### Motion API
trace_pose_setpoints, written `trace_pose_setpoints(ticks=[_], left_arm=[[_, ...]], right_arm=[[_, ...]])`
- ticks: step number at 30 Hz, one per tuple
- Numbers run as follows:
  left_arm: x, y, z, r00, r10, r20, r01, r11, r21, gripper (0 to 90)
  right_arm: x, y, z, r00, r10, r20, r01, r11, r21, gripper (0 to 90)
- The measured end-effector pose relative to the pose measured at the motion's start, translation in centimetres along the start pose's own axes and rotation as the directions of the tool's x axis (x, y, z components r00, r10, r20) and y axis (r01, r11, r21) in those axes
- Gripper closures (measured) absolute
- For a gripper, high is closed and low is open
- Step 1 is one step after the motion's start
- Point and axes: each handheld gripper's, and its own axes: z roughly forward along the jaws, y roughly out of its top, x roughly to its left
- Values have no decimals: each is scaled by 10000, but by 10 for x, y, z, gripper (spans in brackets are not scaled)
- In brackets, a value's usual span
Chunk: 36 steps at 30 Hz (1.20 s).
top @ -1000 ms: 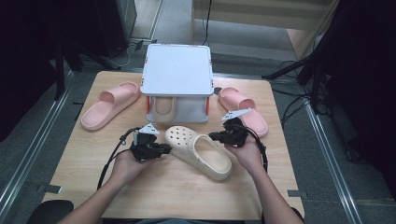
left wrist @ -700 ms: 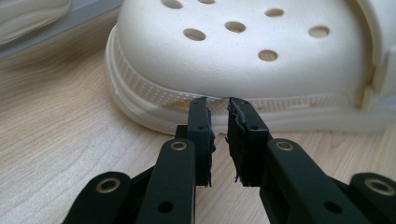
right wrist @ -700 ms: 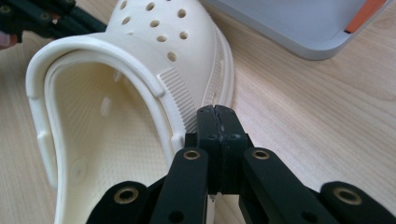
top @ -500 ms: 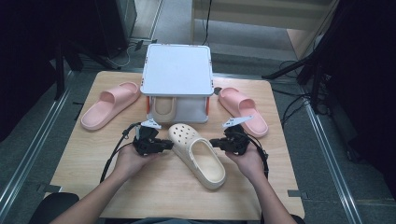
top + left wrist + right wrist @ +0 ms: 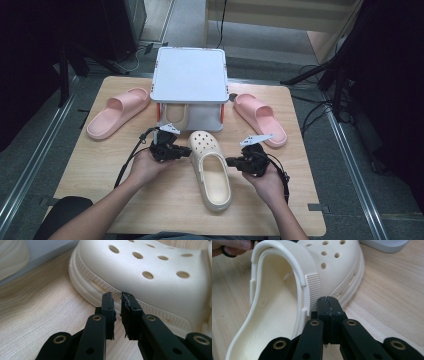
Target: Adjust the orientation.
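Observation:
A cream clog [image 5: 212, 170] with holes over its toe lies mid-table, toe toward the white box. My left gripper [image 5: 189, 152] is at the clog's left side near the toe. In the left gripper view its jaws [image 5: 117, 296] stand a narrow slit apart with nothing between them, right by the sole rim of the clog [image 5: 155, 277]. My right gripper [image 5: 229, 161] is at the clog's right side. In the right gripper view its jaws [image 5: 328, 300] are shut together, tips against the ribbed strap end of the clog [image 5: 277, 315].
A white box [image 5: 190, 82] on legs stands at the back of the table, with a second cream clog [image 5: 175, 117] under it. A pink slide [image 5: 117, 112] lies at the left and another pink slide [image 5: 260, 118] at the right. The wooden table [image 5: 90, 190] ends near the person.
The clog has turned from lying diagonally to pointing straight at the box, its heel swinging toward the person. The right gripper came nearer the person; the left shifted slightly toward the toe.

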Motion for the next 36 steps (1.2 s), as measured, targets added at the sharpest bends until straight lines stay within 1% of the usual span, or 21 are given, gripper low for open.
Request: trace_pose_setpoints(ticks=[2,4,6,8,9,10,12,13,14,16,18,20,21,22,24,27,28,29,32,36], left_arm=[[0,2,1,10000,-30,-25,31,10000,32,803],[0,3,2,10000,-44,2,44,10000,40,804],[0,4,4,9999,-36,114,37,10000,-28,802],[0,4,6,9998,-8,208,8,10000,6,798],[0,5,7,9997,81,240,-82,10000,49,786],[-1,5,7,9996,196,180,-197,9998,68,787],[1,6,6,9997,176,163,-177,9998,108,778],[2,7,4,9999,105,125,-106,9999,82,776],[3,7,2,9999,46,109,-46,10000,48,775],[4,10,-5,9999,65,84,-64,10000,-54,775],[5,13,-14,9998,-70,174,75,9996,-285,775],[6,17,-23,9998,-35,178,42,9990,-437,775],[5,18,-28,9998,-54,178,64,9984,-567,776],[6,20,-33,9998,-54,210,66,9982,-595,776],[5,23,-43,9999,40,102,-34,9979,-640,775],[3,30,-59,9997,235,52,-231,9977,-645,769],[3,33,-64,9995,293,78,-286,9968,-749,769],[3,36,-70,9995,319,36,-315,9960,-836,769],[7,44,-85,9994,354,-5,-353,9954,-886,769],[15,54,-104,9998,180,-84,-188,9943,-1053,768]], right_arm=[[4,-1,1,10000,-21,4,21,10000,-52,900],[8,-1,1,9998,-79,167,81,9999,-108,900],[11,-1,2,9999,-32,141,33,10000,-89,900],[13,-2,2,10000,-12,54,12,10000,19,900],[13,-2,4,10000,-62,27,61,9999,105,898],[14,-3,5,9999,-92,80,90,9998,193,895],[13,-2,4,9999,-52,116,51,9999,136,879],[11,-2,3,10000,2,78,-2,10000,60,876],[10,-1,0,9999,80,142,-79,10000,-57,875],[8,0,-5,9997,96,205,-89,9995,-315,872],[8,1,-13,9996,204,205,-191,9980,-602,854],[9,3,-22,9994,220,271,-195,9957,-910,828],[11,4,-26,9994,210,264,-182,9946,-1021,807],[13,5,-30,9994,269,201,-244,9929,-1163,790],[18,6,-34,9994,353,71,-340,9907,-1321,754],[28,7,-32,9992,378,-141,-394,9898,-1370,654],[32,7,-30,9994,337,-123,-350,9905,-1333,624],[34,6,-27,9995,326,-38,-328,9909,-1302,612],[34,6,-18,9985,507,-199,-526,9924,-1114,575],[32,6,-7,9981,611,23,-608,9950,-796,549]])
